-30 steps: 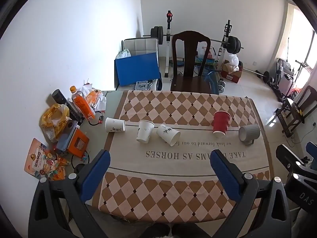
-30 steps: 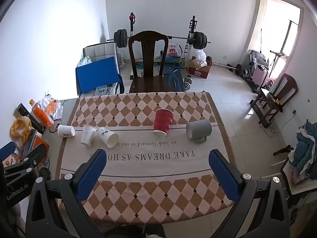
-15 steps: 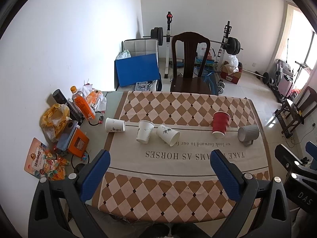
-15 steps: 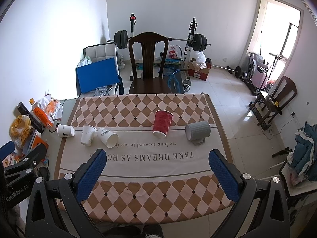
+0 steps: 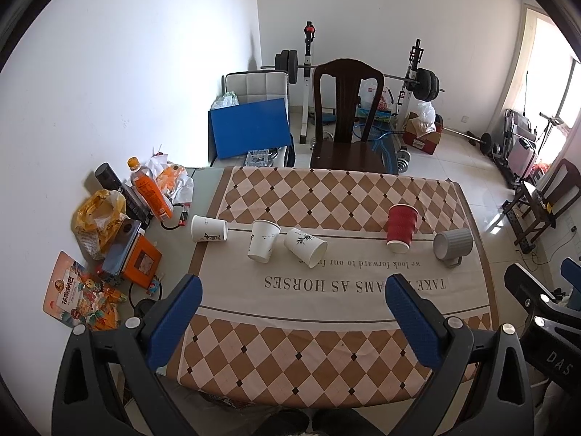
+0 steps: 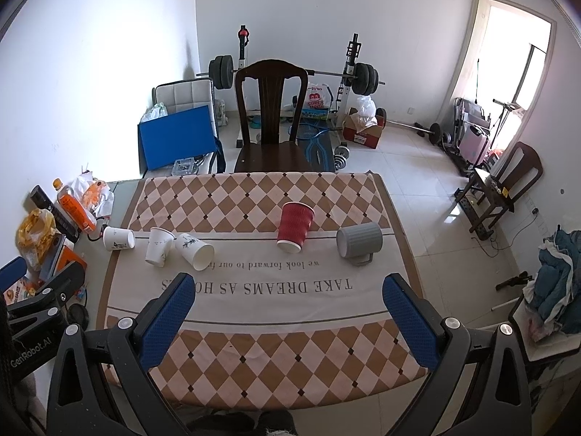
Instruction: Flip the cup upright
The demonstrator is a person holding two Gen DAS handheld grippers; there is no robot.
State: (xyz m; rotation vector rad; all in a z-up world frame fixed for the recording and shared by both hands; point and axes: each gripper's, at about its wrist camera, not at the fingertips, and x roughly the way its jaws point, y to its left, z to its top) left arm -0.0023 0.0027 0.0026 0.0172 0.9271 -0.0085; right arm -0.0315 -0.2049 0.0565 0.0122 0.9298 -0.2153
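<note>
Several cups sit in a row across the checked tablecloth (image 5: 326, 341). Three white paper cups: one on its side at the left (image 5: 208, 229) (image 6: 118, 239), one upside down (image 5: 263, 241) (image 6: 158, 246), one tipped on its side (image 5: 305, 247) (image 6: 194, 251). A red ribbed cup (image 5: 401, 233) (image 6: 295, 227) stands upside down. A grey mug (image 5: 452, 244) (image 6: 359, 242) lies on its side. My left gripper (image 5: 292, 305) and right gripper (image 6: 288, 303) are both open and empty, held high above the table's near edge.
Clutter fills the table's left end: an orange bottle (image 5: 149, 192), a yellow bag (image 5: 96, 218), snack packets (image 5: 78, 294). A dark wooden chair (image 5: 346, 123) stands behind the table. Weights, a blue board (image 5: 248, 127) and a side chair (image 6: 508, 185) lie beyond.
Both views have shifted very slightly; the cups have not moved and both grippers stay open.
</note>
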